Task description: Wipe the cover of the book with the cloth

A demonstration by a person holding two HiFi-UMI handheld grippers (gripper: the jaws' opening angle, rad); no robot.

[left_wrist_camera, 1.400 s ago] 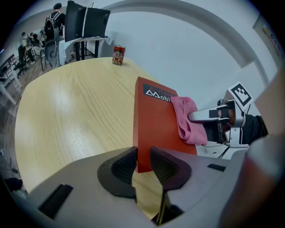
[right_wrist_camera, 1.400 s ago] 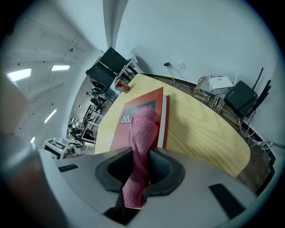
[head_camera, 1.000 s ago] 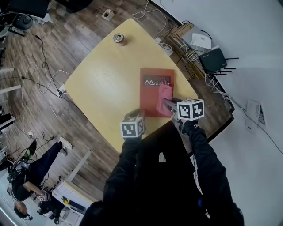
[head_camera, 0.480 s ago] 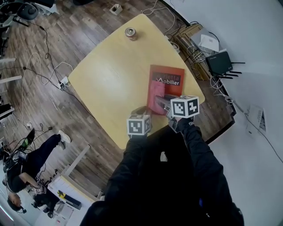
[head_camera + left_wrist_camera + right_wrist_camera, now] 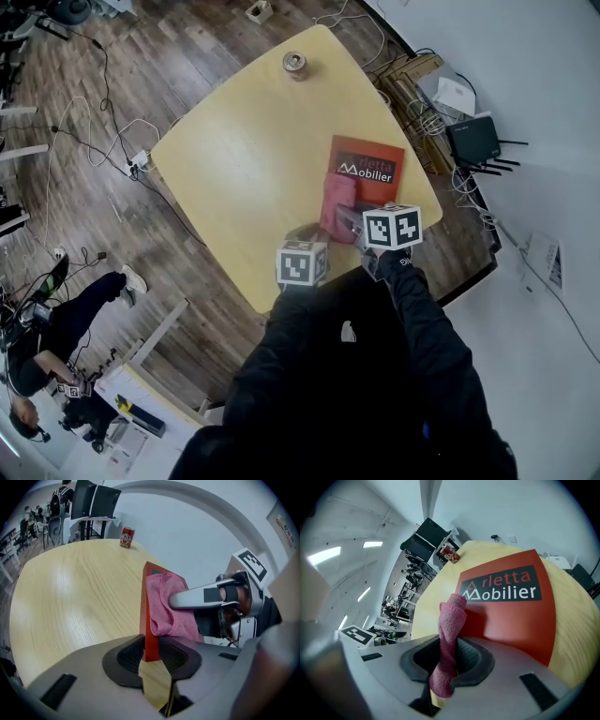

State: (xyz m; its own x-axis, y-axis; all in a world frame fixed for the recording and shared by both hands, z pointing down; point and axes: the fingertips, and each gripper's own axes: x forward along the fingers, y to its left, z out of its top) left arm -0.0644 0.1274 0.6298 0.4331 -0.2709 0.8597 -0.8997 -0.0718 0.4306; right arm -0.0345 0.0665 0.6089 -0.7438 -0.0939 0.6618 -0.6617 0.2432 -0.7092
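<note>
Red book (image 5: 372,167) lies flat on the pale wooden table (image 5: 234,159), title side up, with white lettering on a dark band across its far end. Left gripper (image 5: 304,236) stands at the book's near left corner. In the left gripper view, the left gripper (image 5: 150,649) has its jaws closed on that corner, and the book (image 5: 147,613) shows edge-on as a thin red strip running away from them. Pink cloth (image 5: 336,201) lies bunched on the near left part of the cover, below the lettering. Right gripper (image 5: 347,217) reaches in from the book's near right side. In the right gripper view, its jaws (image 5: 446,663) are clamped on a fold of the cloth (image 5: 450,625), which rises between them in a twisted roll and touches the cover of the book (image 5: 515,616) just below the title band. From the left gripper view, the cloth (image 5: 166,605) sits draped against the cover under the right gripper's finger. A drinks can (image 5: 295,64) stands upright well beyond the book's far end, near the table's far corner. A black router (image 5: 473,139) and cables lie on the floor off the book's right side.
</note>
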